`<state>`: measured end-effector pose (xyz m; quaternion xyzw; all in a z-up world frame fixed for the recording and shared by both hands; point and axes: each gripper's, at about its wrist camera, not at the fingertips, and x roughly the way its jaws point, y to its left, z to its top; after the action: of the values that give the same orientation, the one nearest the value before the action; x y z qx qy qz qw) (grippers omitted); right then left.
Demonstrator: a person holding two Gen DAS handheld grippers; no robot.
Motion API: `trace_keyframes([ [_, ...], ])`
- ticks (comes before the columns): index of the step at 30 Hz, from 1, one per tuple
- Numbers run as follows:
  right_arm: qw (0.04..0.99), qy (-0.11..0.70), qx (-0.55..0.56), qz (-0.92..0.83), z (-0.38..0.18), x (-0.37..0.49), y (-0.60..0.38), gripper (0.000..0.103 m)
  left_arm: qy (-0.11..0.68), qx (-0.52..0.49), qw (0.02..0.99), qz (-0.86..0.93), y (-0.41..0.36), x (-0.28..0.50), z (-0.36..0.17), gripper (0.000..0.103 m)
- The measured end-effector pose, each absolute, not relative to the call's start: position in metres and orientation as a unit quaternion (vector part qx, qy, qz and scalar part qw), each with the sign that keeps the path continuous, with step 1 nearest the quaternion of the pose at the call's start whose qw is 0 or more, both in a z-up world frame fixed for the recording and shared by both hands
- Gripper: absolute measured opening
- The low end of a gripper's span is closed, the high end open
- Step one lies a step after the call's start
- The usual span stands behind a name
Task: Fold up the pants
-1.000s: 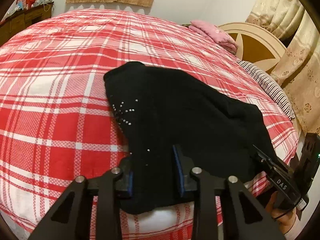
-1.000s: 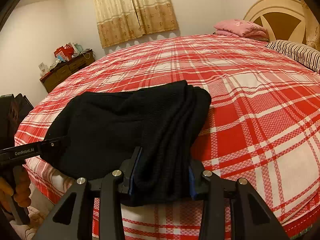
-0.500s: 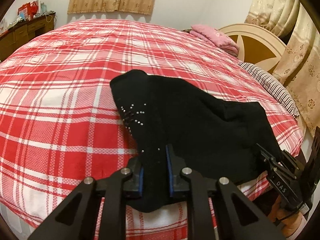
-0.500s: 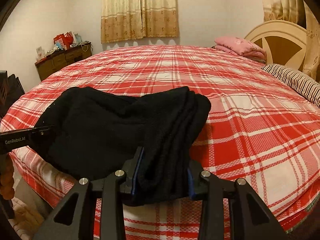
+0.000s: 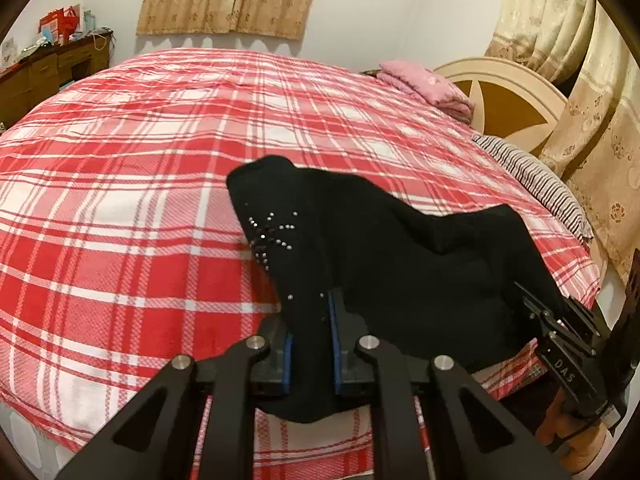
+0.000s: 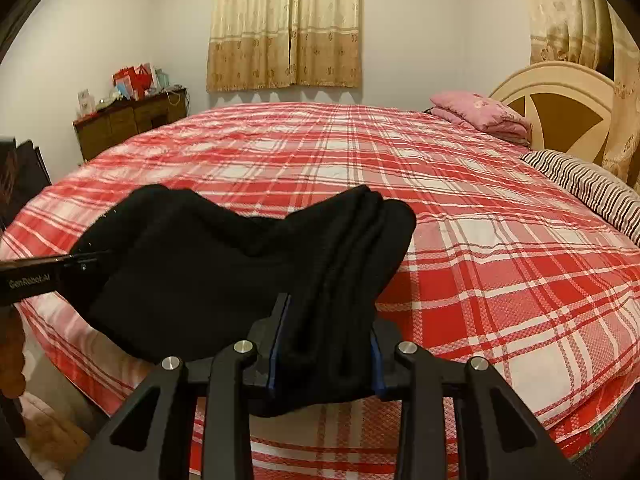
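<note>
Across the room stretches the bed (image 5: 132, 184), its red-and-white plaid cover running to the headboard (image 6: 560, 100), where a pink folded blanket (image 6: 480, 114) and a striped pillow (image 6: 592, 188) lie. At the bed's near edge the black pants (image 5: 400, 256) lie bunched, overhanging slightly. The left gripper (image 5: 310, 344) pinches the studded end of the fabric; the right gripper (image 6: 324, 348) clamps a thick stack of folds at the other end
</note>
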<state>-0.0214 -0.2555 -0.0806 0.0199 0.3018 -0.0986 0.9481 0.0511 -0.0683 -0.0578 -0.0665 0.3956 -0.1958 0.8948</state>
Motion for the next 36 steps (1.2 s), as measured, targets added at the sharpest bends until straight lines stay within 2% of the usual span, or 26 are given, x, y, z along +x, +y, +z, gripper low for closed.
trace_keyframes([
  [11, 0.952, 0.292, 0.001, -0.093, -0.066, -0.021, -0.24, 0.034, 0.383, -0.061, 0.901, -0.197, -0.064, 0.047, -0.05, 0.013],
  [19, 0.948, 0.303, 0.009, -0.1, -0.073, -0.025, -0.249, 0.034, 0.404, -0.12, 0.879, -0.221, -0.04, 0.056, -0.062, 0.013],
  [22, 0.947, 0.307, 0.013, -0.1, -0.075, -0.023, -0.249, 0.034, 0.398, -0.112, 0.883, -0.222, -0.042, 0.052, -0.061, 0.012],
  [28, 0.96, 0.267, -0.023, -0.078, -0.047, -0.028, -0.228, 0.033, 0.374, -0.098, 0.896, -0.218, -0.038, 0.048, -0.039, 0.012],
  [36, 0.97, 0.243, -0.016, -0.024, -0.025, 0.003, -0.194, 0.033, 0.333, -0.106, 0.923, -0.164, 0.016, 0.052, -0.004, 0.012],
])
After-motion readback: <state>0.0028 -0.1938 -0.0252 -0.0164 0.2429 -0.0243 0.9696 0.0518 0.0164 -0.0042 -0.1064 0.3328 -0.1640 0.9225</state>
